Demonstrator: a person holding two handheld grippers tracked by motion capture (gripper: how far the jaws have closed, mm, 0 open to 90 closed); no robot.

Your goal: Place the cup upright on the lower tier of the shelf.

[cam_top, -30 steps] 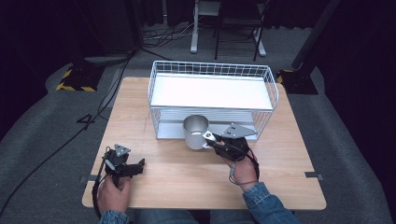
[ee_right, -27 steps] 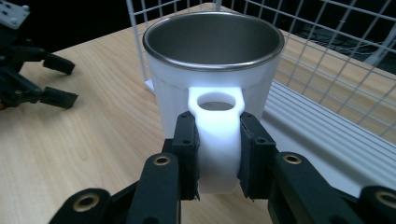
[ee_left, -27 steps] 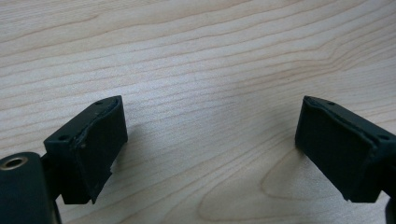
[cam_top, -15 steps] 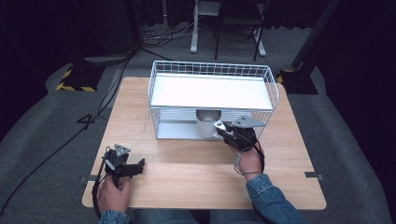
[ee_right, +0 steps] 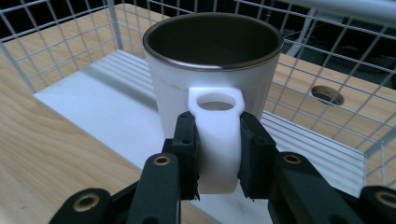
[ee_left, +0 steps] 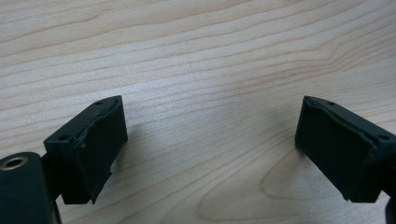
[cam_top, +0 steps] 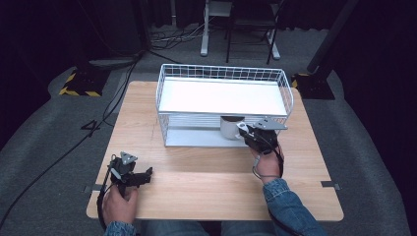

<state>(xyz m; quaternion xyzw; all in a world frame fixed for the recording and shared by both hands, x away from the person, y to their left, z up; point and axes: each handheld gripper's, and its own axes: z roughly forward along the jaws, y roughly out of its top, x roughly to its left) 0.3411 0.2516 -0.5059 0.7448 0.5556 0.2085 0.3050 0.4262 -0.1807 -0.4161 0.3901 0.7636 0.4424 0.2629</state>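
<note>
Mug (ee_right: 212,74) sat at frame center, its handle clenched by the right gripper (ee_right: 217,154); keeping it level would clear the rack (cam_top: 169,101)'s lower shelf. Left gripper (ee_left: 210,154) fingers rested released.

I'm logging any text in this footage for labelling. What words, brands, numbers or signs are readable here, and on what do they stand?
None can be read.
White mug, held by its handle in the right hand-held gripper: plain, no print.
Wire basket, table and left hand-held gripper: no lettering.
Yellow-and-black hazard stripes on the floor stand: a marking, not words.
</note>
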